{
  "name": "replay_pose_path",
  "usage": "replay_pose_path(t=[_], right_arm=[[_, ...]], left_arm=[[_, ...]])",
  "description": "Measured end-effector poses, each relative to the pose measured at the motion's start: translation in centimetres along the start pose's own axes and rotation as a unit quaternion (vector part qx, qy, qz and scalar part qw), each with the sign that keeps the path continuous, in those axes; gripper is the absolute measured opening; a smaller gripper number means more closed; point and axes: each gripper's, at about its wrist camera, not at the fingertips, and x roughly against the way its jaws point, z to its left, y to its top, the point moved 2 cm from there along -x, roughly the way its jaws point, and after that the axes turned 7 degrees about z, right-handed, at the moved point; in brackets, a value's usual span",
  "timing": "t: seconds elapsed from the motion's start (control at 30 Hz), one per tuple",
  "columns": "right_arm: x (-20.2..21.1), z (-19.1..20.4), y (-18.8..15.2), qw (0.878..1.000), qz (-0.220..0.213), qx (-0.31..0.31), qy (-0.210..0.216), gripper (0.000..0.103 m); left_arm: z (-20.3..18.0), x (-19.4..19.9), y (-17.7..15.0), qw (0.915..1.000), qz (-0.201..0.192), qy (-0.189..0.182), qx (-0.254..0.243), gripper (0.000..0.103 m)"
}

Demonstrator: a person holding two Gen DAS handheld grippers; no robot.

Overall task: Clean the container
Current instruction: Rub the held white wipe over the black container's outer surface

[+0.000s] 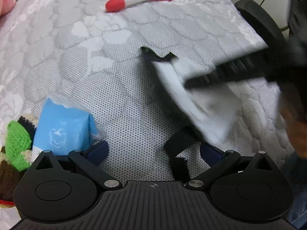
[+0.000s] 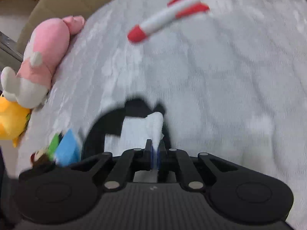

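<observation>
While pinched in right tool (image 2: 155, 149), white tissue (image 2: 156, 126), blue tissue pack (image 1: 63, 126) torn open

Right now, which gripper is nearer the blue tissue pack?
Left. The left gripper is open with the blue tissue pack just beside one finger; the right gripper, shut on a white tissue, is farther off.

Tissue (image 1: 191, 97), R tongs (image 1: 201, 80) blurred.

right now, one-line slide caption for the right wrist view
Right claw shut on a white tissue over the grey bedcover, toy rocket ahead, plush toys at the left edge.
</observation>
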Motion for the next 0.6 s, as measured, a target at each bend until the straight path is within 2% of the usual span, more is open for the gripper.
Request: replay_pose_path(t=[0.13,0.17,0.23,0.27,0.33,0.37,0.43,0.47,0.57,0.6], right_arm=[[1.8,2.3,-2.5,0.999,-0.005,0.034,-0.004,0.006],[2.5,3.1,-2.9,0.998,-0.025,0.052,-0.024,0.006],[4.0,4.8,-3.3,0.987,-0.093,0.107,-0.07,0.006],[4.5,5.4,-3.0,0.984,-0.114,0.123,-0.064,0.006],[5.0,6.0,-2.1,0.984,-0.123,0.128,-0.012,0.006],[4.8,6.3,-1.7,0.985,-0.12,0.124,0.017,0.006],[3.4,6.8,-1.4,0.984,-0.101,0.141,0.031,0.01],[2.5,7.1,-1.4,0.984,-0.089,0.152,0.026,0.014],[-0.1,7.6,-2.3,0.978,-0.049,0.203,-0.026,0.027],[-0.4,7.4,-2.7,0.976,-0.04,0.213,-0.033,0.035]], left_arm=[[0.0,0.7,-0.7,0.9999,-0.006,-0.013,0.001,0.103],[-0.1,1.1,-1.1,0.9998,-0.002,-0.021,0.003,0.103],[-0.1,0.8,-1.3,0.9996,0.016,-0.017,0.015,0.103],[-0.2,0.3,-1.2,0.9994,0.025,-0.012,0.02,0.103],[0.3,-0.7,-1.2,0.9987,0.042,0.003,0.029,0.103],[0.5,-0.9,-1.4,0.9982,0.048,0.006,0.035,0.103],[1.0,-1.1,-1.7,0.9969,0.059,0.008,0.051,0.103],[1.2,-1.1,-1.8,0.9964,0.061,0.005,0.059,0.103],[1.3,-0.9,-1.9,0.996,0.06,-0.001,0.066,0.103],[1.2,-0.9,-2.0,0.996,0.061,0.0,0.065,0.103]])
